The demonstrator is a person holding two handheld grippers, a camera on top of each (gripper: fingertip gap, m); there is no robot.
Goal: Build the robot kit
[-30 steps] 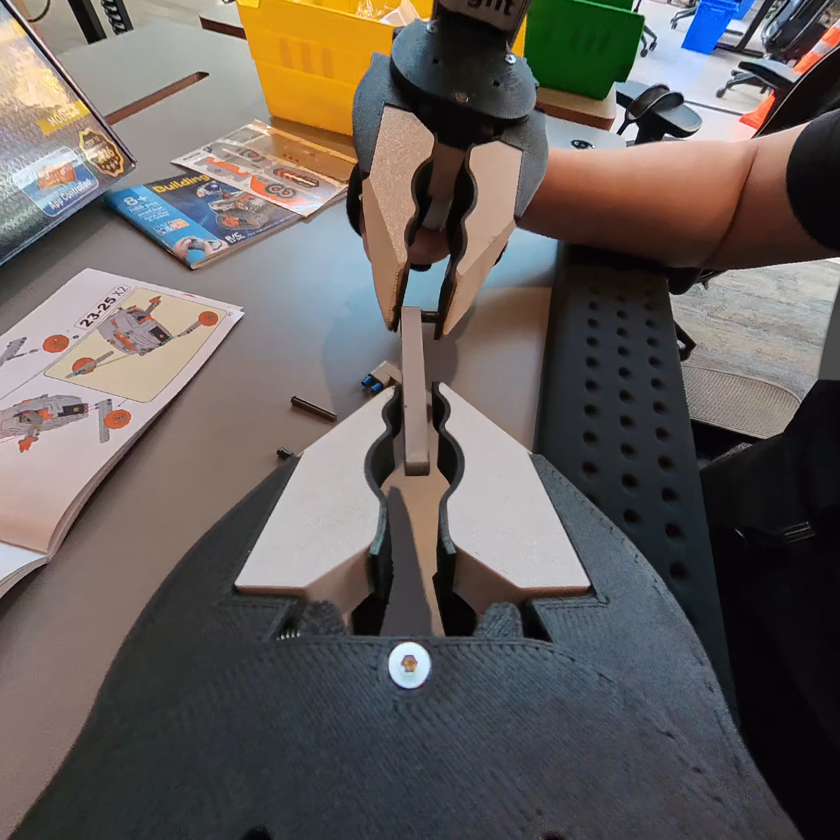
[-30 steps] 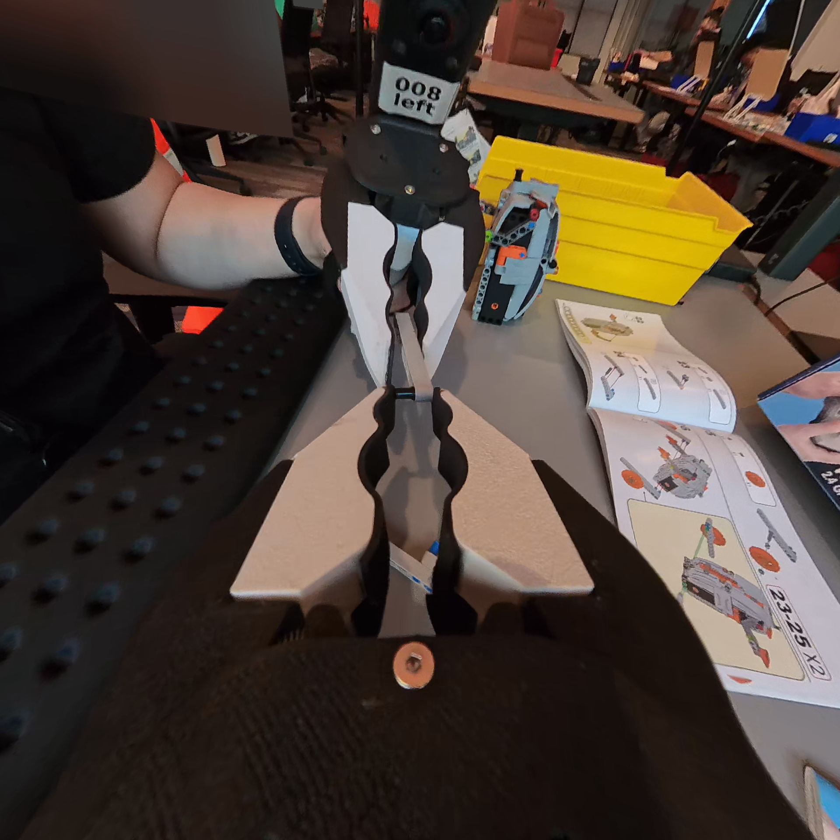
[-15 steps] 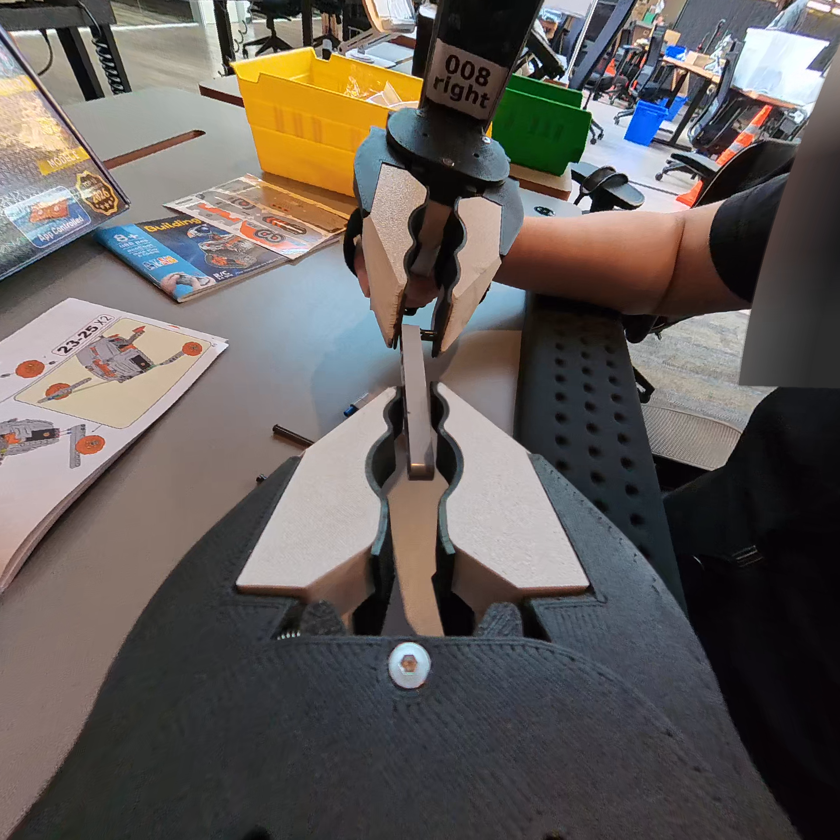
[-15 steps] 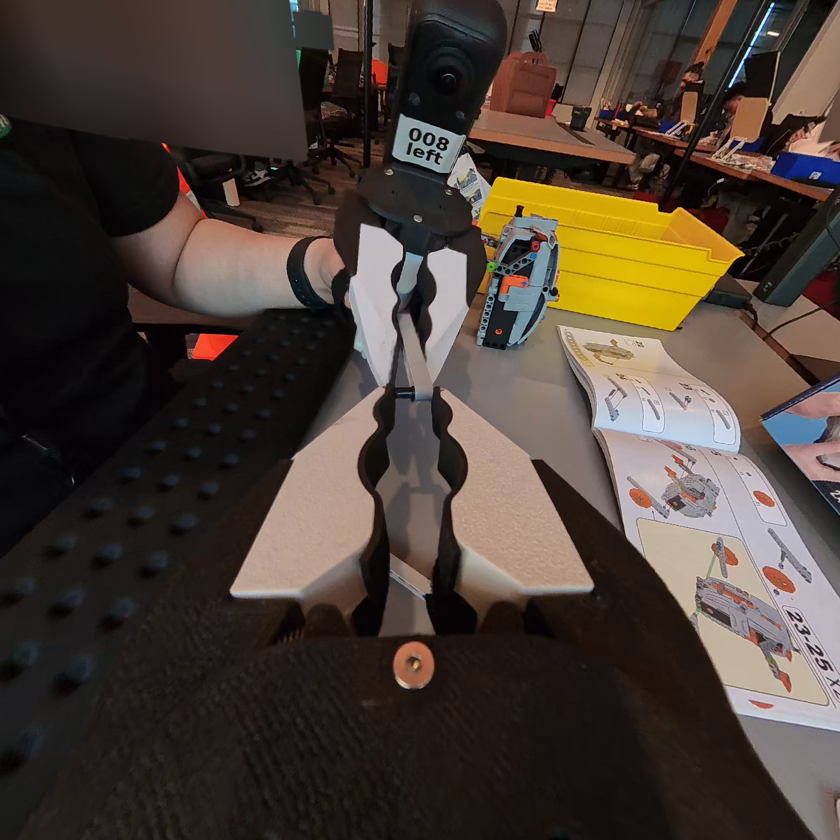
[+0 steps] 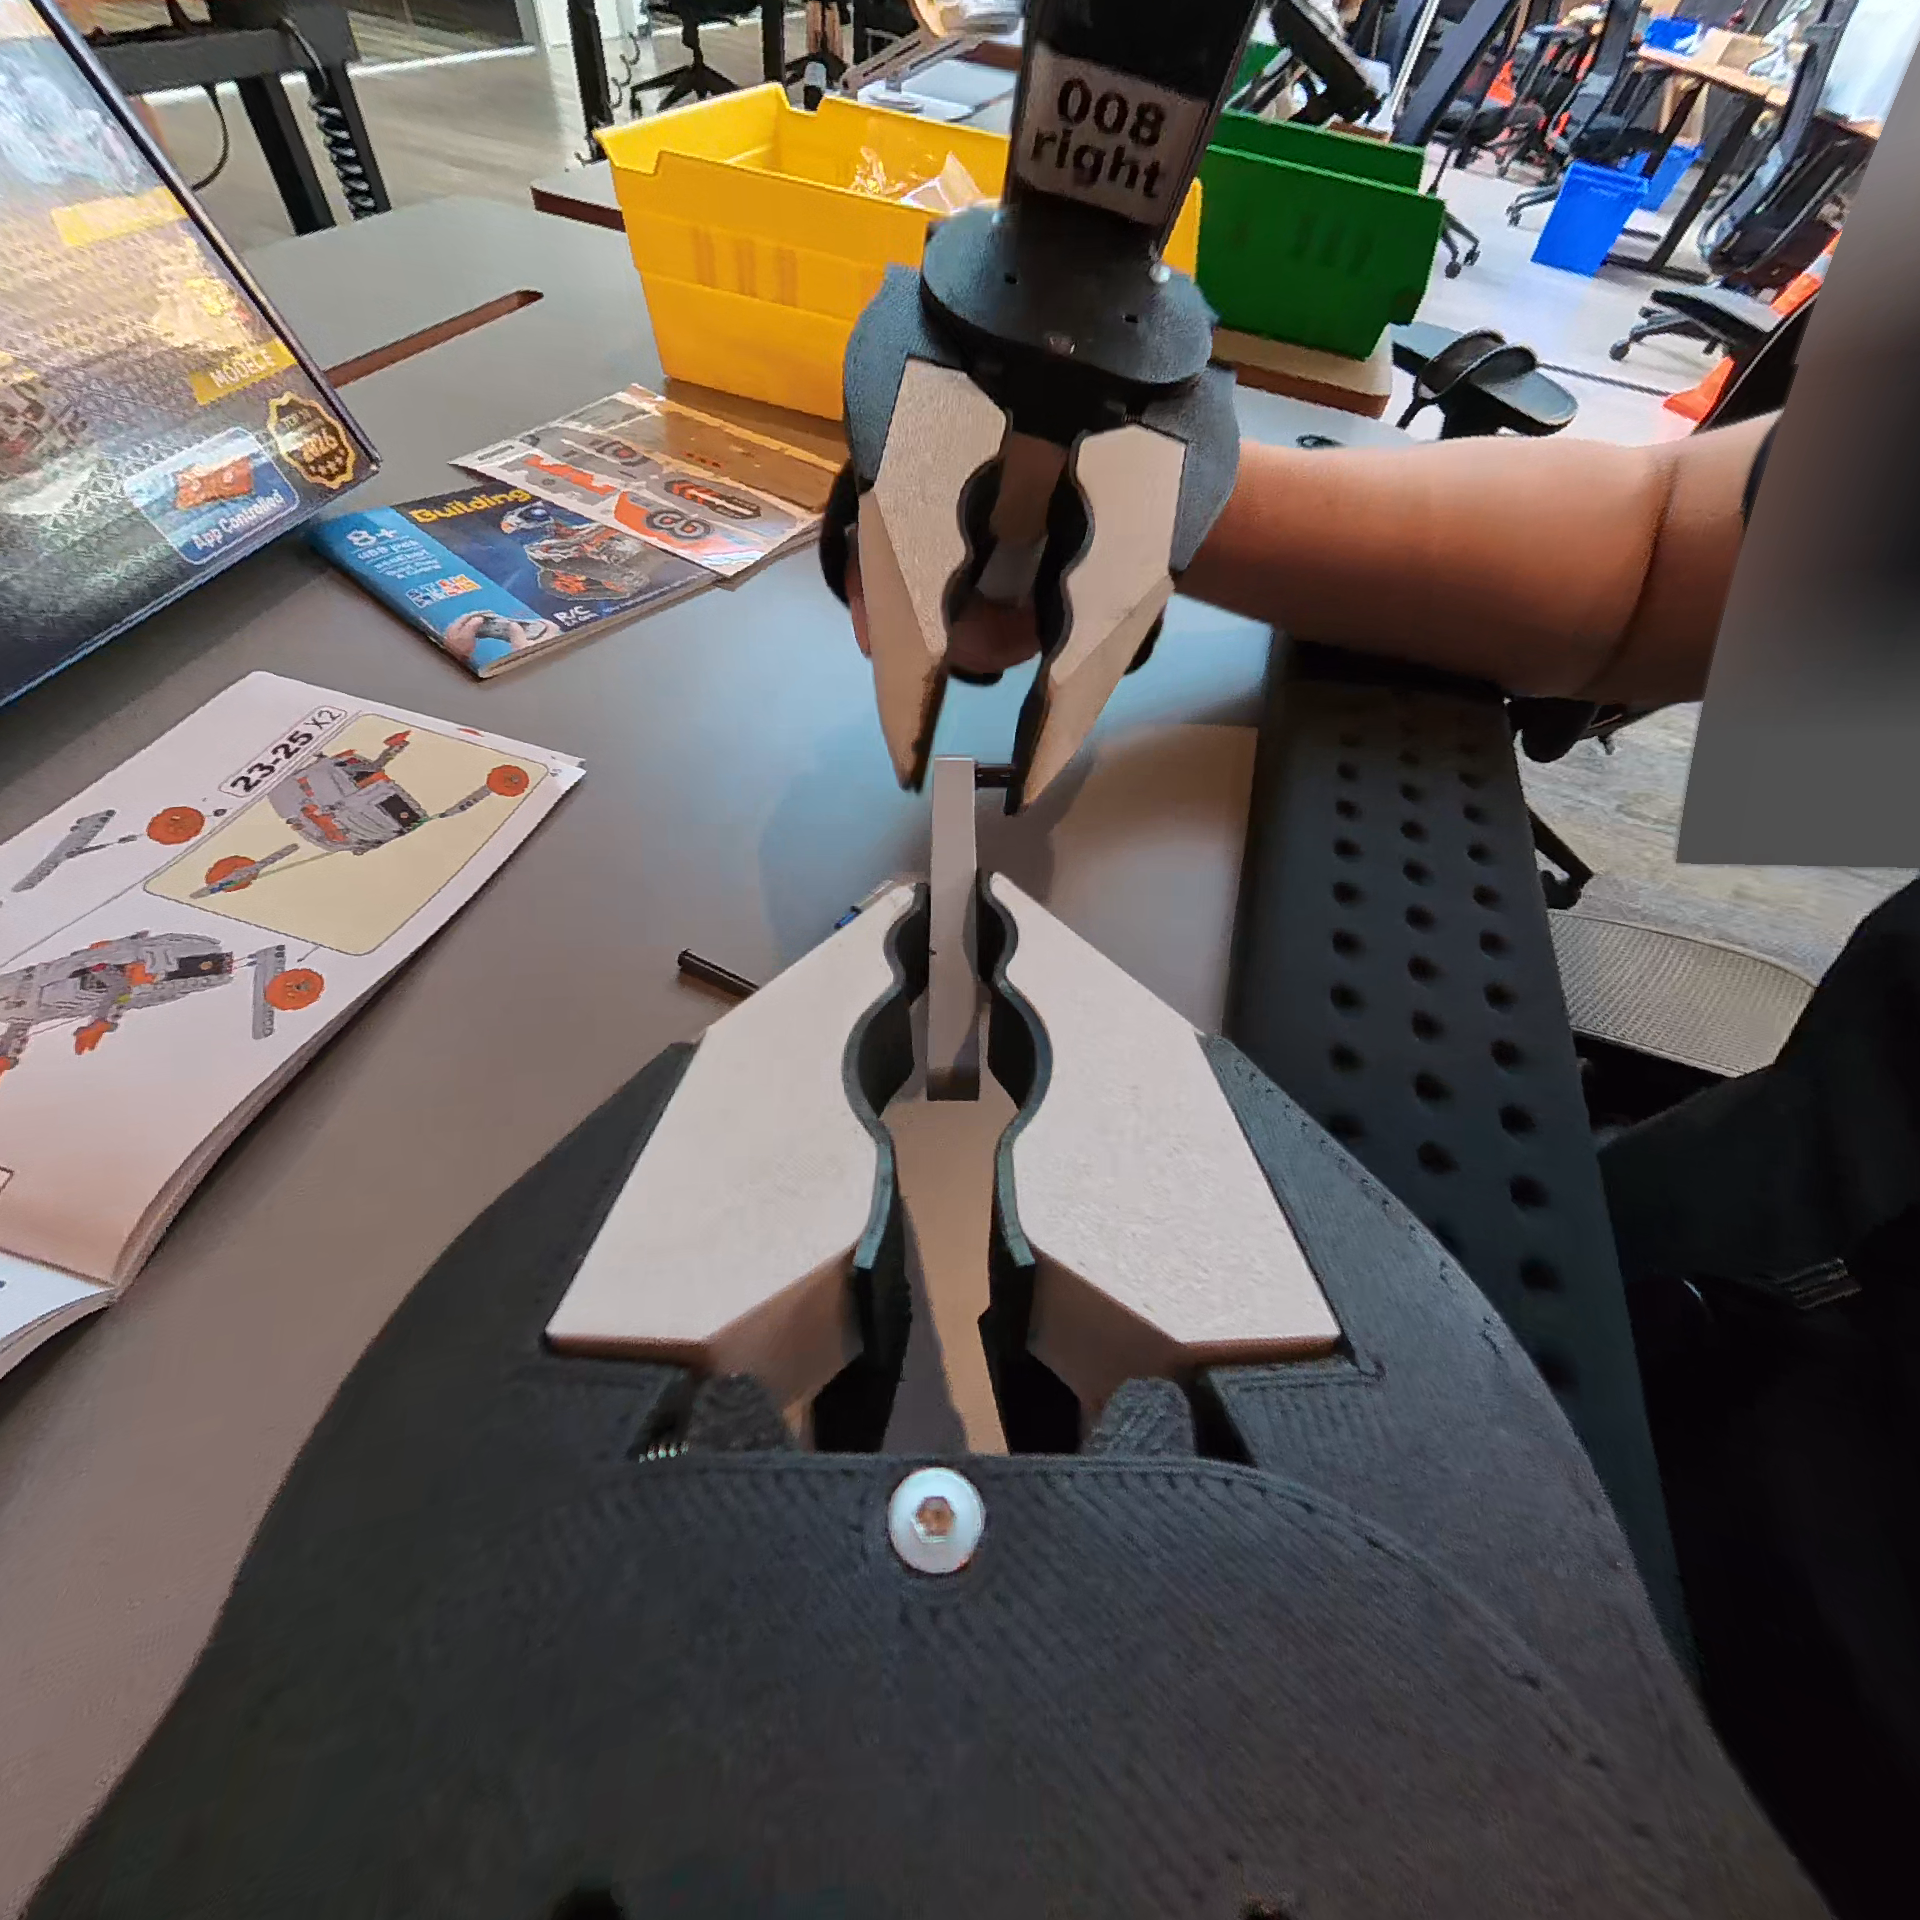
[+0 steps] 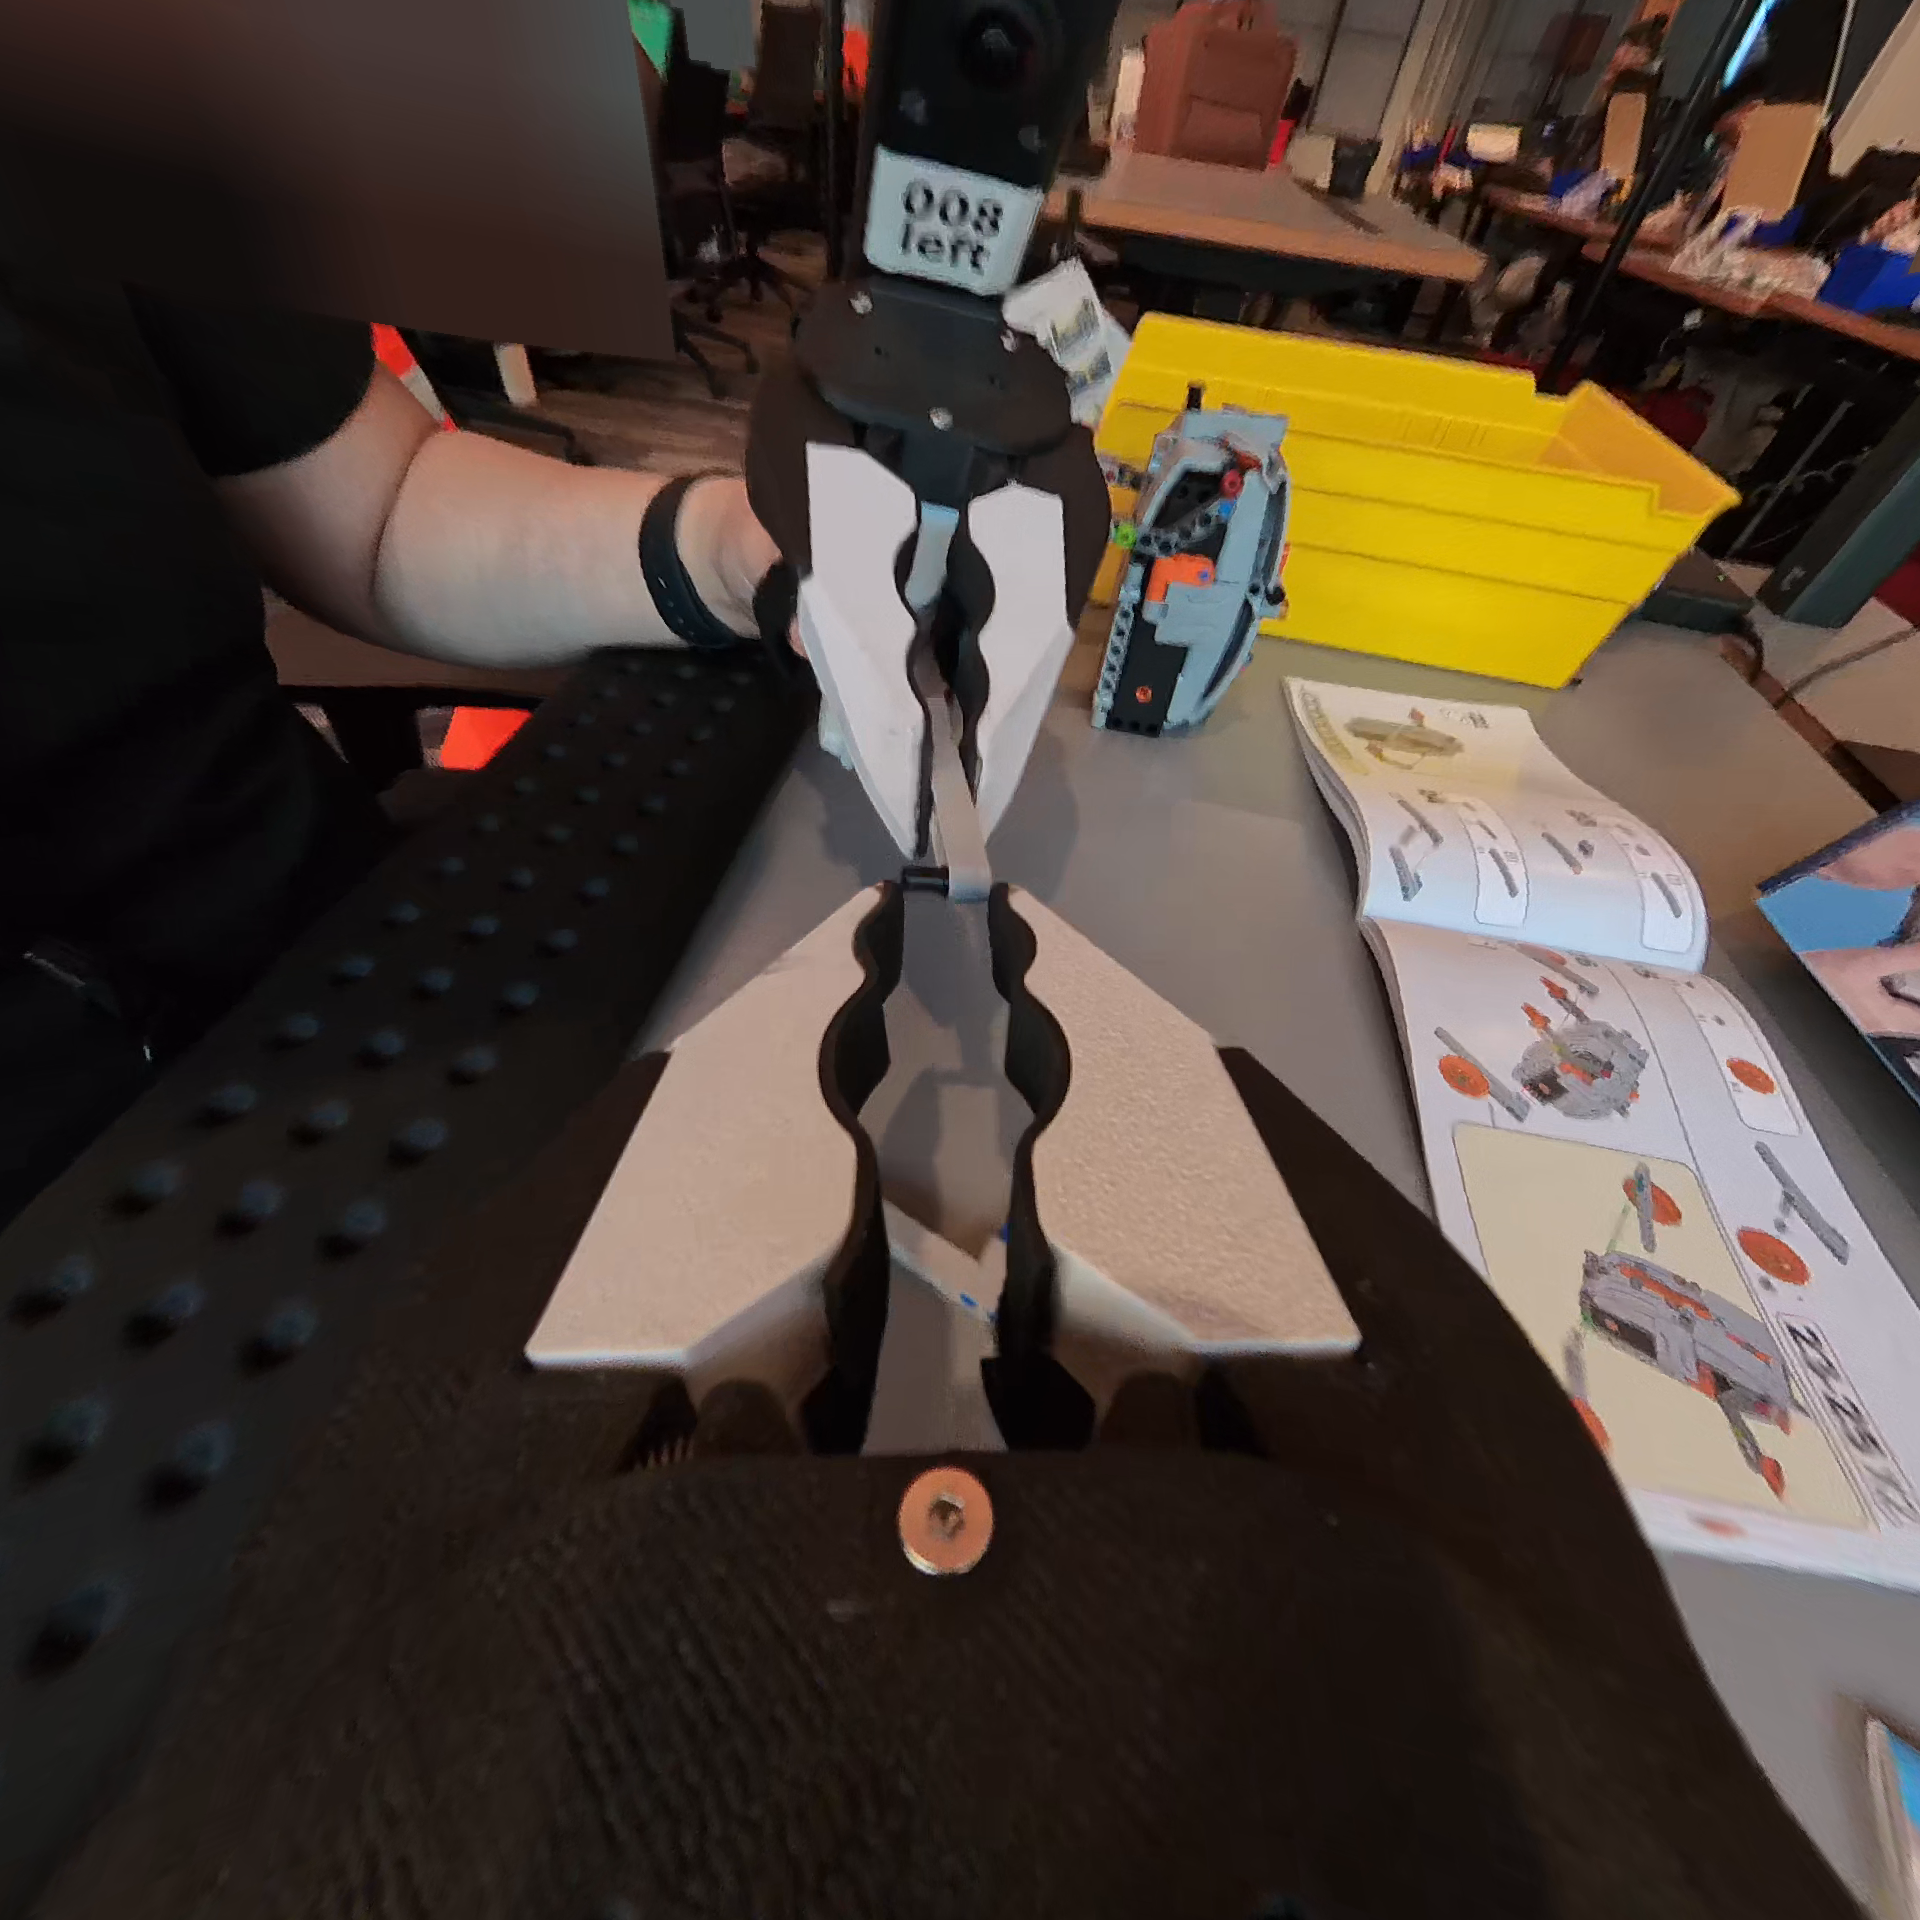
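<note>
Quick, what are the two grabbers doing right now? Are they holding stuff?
Left gripper: shut on the grey beam, which sticks out forward.
Right gripper: shut on a small black pin at the beam's far end.

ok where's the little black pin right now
In the right wrist view, the black pin sits crosswise between the right gripper fingertips, against the end of the grey beam held by the left gripper.
</note>
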